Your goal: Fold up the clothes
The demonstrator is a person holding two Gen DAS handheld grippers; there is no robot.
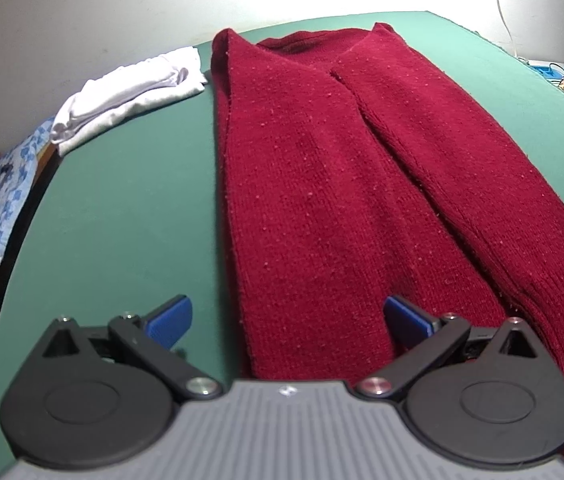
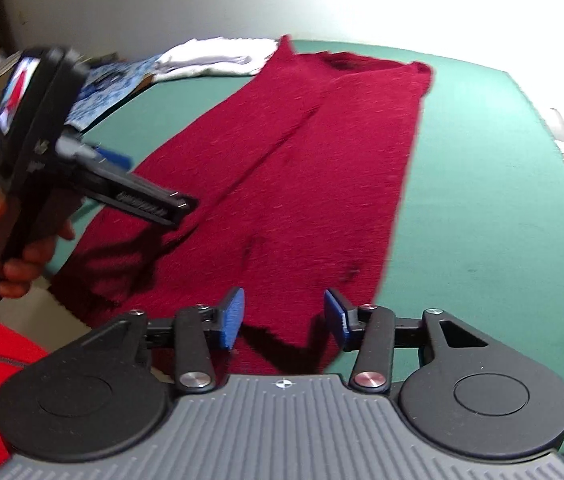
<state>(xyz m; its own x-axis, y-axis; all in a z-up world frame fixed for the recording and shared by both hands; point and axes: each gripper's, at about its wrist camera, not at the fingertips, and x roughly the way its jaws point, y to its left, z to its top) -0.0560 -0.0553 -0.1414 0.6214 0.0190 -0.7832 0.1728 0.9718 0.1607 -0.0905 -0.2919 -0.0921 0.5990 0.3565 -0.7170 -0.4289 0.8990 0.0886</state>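
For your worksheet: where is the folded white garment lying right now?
In the left wrist view, the white garment lies on the green table's far-left corner, just left of the red sweater.

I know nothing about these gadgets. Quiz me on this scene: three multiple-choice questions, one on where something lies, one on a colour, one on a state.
1. Where is the white cloth?
A. on the sweater
B. at the table's far left edge
C. in a gripper

2. What colour is the sweater?
A. dark red
B. blue
C. grey

3. How is the right gripper?
A. shut on the sweater
B. open
C. out of view

Answers: B, it lies left of the sweater on the green table; A, the knit is dark red; B, its blue pads stand apart, holding nothing.
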